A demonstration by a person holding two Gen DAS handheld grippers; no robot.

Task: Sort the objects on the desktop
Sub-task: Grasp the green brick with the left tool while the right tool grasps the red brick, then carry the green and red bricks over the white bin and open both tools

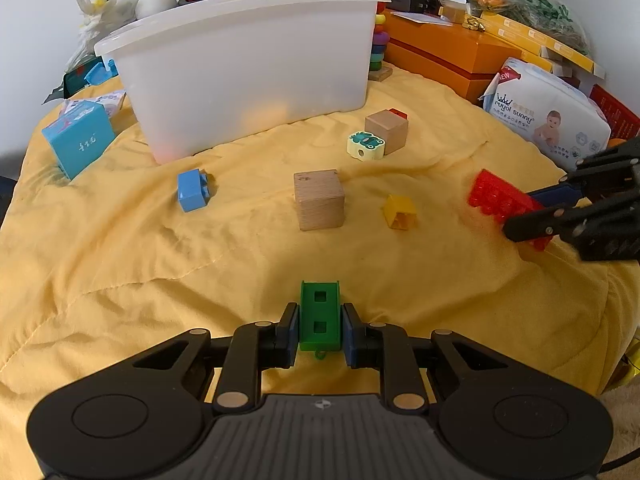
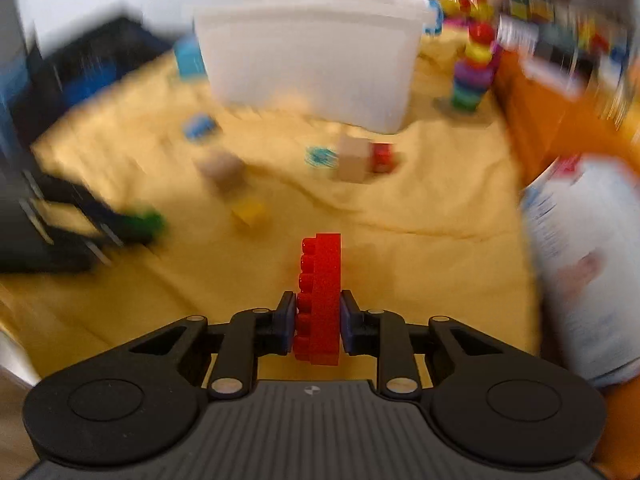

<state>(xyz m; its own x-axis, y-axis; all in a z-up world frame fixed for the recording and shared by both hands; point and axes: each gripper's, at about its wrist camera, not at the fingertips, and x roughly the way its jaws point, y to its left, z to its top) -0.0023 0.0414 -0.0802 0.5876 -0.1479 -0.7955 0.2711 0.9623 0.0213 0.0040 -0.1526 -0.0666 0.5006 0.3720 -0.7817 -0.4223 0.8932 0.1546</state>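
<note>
So the whole desk is under a yellow blanket (image 1: 120, 248), wrinkly enough that small stuff sits a bit tilted on it. Biggest thing is the white tub (image 1: 248, 76) at the far middle, which I'm guessing is where the loose toys are meant to go, since they're scattered just in front of it. Far right there's an orange box (image 1: 444, 54), and a diaper pack (image 1: 552, 120) leaning against it with "royal sunny" and "NEW" readable. The blue carton (image 1: 78, 140) on the far left has writing too small for me to read. Then two wooden cubes (image 1: 319, 199), a blue brick (image 1: 193, 190), a frog bead (image 1: 366, 144) and a small yellow brick (image 1: 400, 211), all still on the blanket. My left claw (image 1: 320, 330) is closed on a green brick (image 1: 320, 316), pads on its flat sides so it can't twist. My right claw (image 2: 318, 320) is clamped on a red brick (image 2: 320, 300) held on edge, studs facing left, just above the blanket. That view's blurry, so I reckon it's mid-swing toward the tub.
</note>
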